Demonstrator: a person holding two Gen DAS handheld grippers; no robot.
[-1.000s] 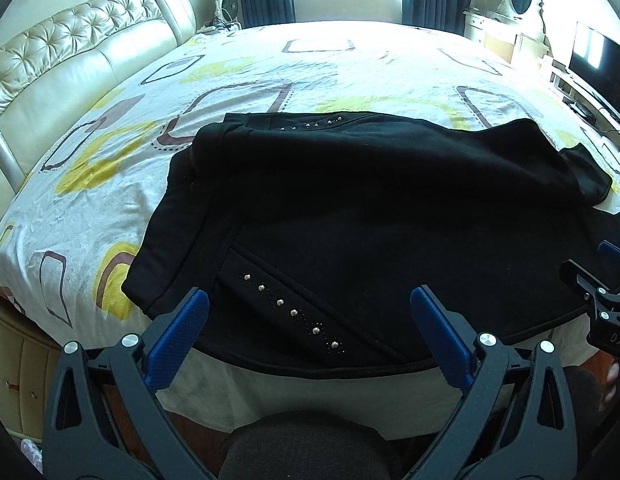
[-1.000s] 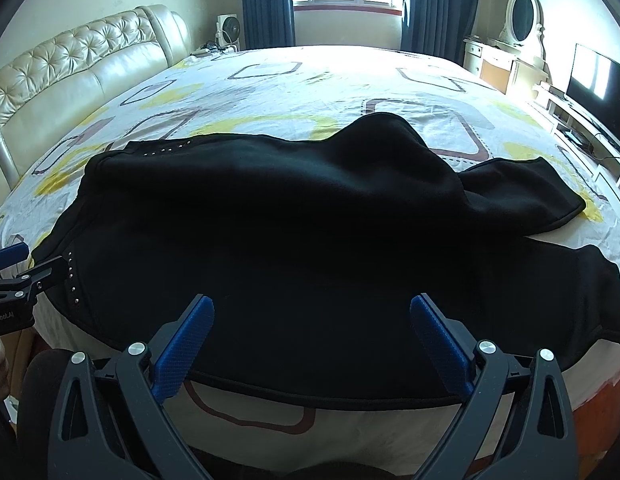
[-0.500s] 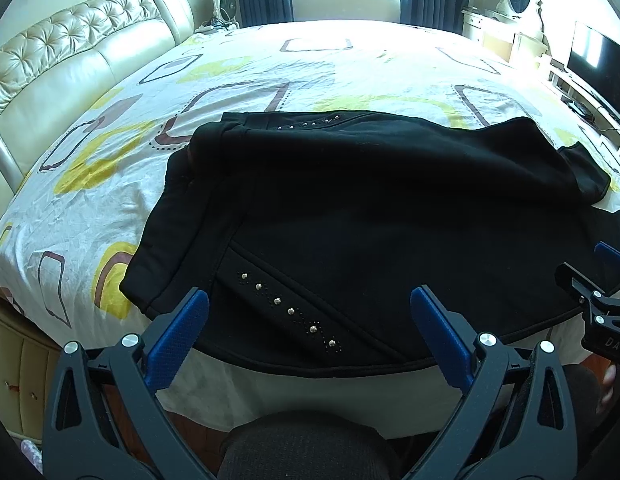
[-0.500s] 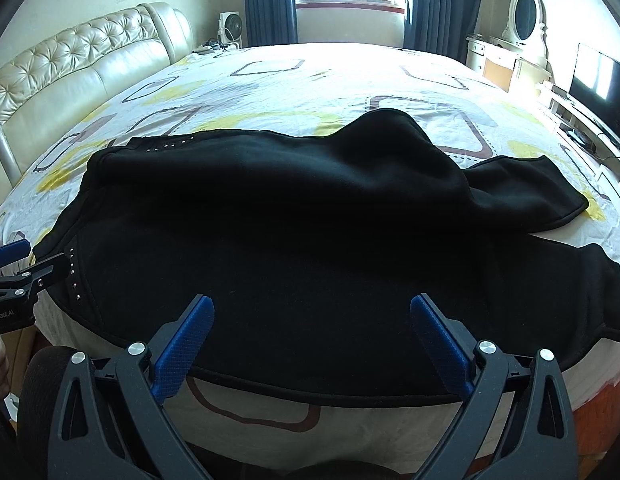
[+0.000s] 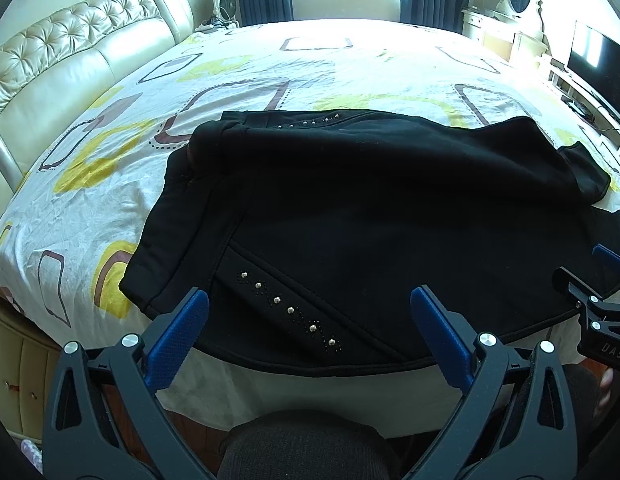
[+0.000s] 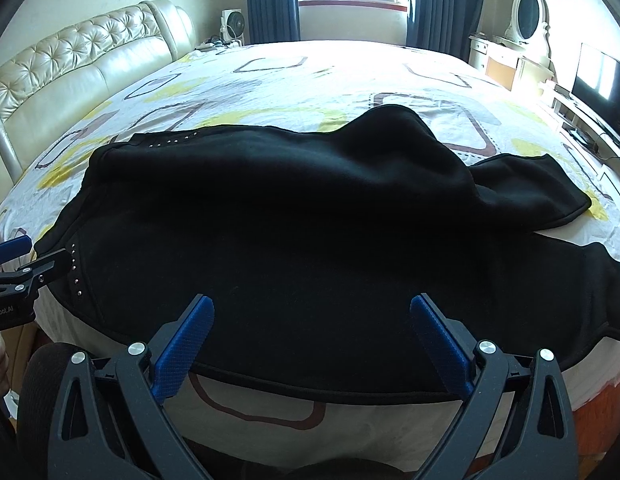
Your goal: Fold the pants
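Black studded pants (image 5: 389, 208), yellow-patterned sheet (image 5: 110, 168)

Open bedsheet on far side & left; near edge crowded.

Your left gripper (image 5: 310, 320) & right gripper (image 6: 311, 322) both hang w/ jaws spread wide, nothing between the pads, just off the near edge of the bed (image 5: 349, 64). The black pants (image 5: 369, 208) cover the whole near strip and overhang the edge, so you can't reach bare sheet there. Beyond the pants and to the left, the sheet lies open. Padded headboard (image 5: 70, 64) walls off the left side. The pants bunch into a raised hump (image 6: 393, 128) on the right. Grippers sit close side by side, each showing at the other's frame edge.
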